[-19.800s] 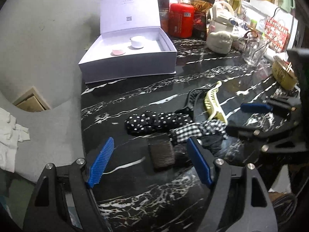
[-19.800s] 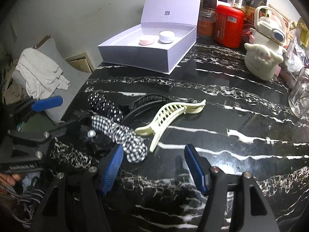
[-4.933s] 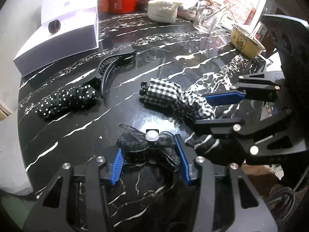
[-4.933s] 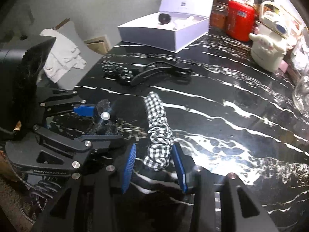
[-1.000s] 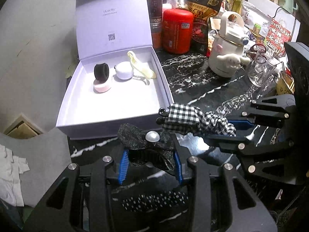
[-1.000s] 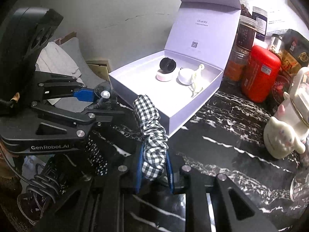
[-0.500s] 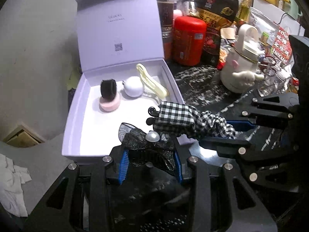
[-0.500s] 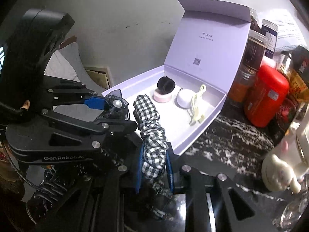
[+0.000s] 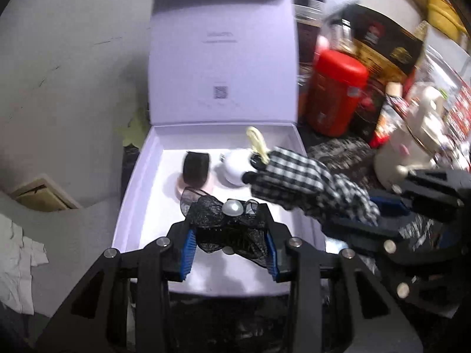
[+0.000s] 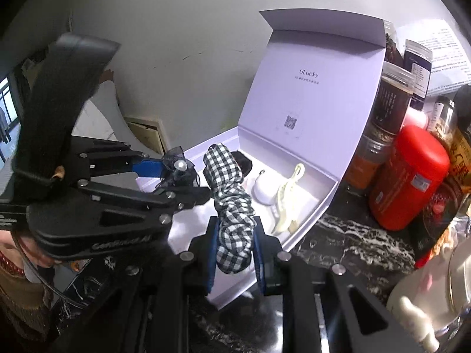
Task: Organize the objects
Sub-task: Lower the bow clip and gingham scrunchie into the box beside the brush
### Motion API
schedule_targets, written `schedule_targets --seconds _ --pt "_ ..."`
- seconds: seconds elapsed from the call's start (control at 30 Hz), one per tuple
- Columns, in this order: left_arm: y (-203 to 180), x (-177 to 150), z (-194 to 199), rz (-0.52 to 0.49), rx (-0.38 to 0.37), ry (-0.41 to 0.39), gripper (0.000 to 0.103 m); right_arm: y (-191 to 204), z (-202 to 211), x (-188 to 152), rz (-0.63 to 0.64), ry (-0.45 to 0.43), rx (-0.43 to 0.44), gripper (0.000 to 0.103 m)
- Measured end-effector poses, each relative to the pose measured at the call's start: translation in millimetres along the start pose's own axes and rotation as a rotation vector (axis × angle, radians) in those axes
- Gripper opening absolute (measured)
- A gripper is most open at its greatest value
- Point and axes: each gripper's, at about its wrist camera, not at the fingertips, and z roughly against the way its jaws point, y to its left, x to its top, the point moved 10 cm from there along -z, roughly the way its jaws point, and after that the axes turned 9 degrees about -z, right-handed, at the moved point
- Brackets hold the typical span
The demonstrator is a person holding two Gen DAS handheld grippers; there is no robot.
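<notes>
My left gripper is shut on a black lace bow clip with a pearl and holds it over the open lavender box. My right gripper is shut on a black-and-white checked hair clip, also above the box. The checked clip shows at the right of the left wrist view. Inside the box lie a cream claw clip, a white round case, a black band and a pink pad.
The box lid stands upright behind. A red canister, dark jars, snack bags and a white figurine kettle crowd the black marble counter at the right. A grey wall is at the left.
Both grippers have moved forward with their clips and now hang over the inside of the box. The box fills more of both views.
</notes>
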Motion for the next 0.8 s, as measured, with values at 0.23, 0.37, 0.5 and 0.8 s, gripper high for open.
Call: schedule_targets --seconds 0.23,0.37,0.5,0.8 --pt "24 8 -25 0.071 0.012 0.013 0.036 -11 -18 16 -0.043 -0.005 -0.006 0.021" --pt "37 9 -44 0.104 0.027 0.038 0.036 -15 -34 22 -0.053 0.004 -0.02 0.021" --pt "44 9 -57 0.123 0.016 0.05 0.037 -23 -49 33 -0.099 0.005 -0.032 0.021" --pt "60 -6 -75 0.148 0.069 0.106 0.037 -33 -71 31 -0.148 0.036 -0.092 0.021"
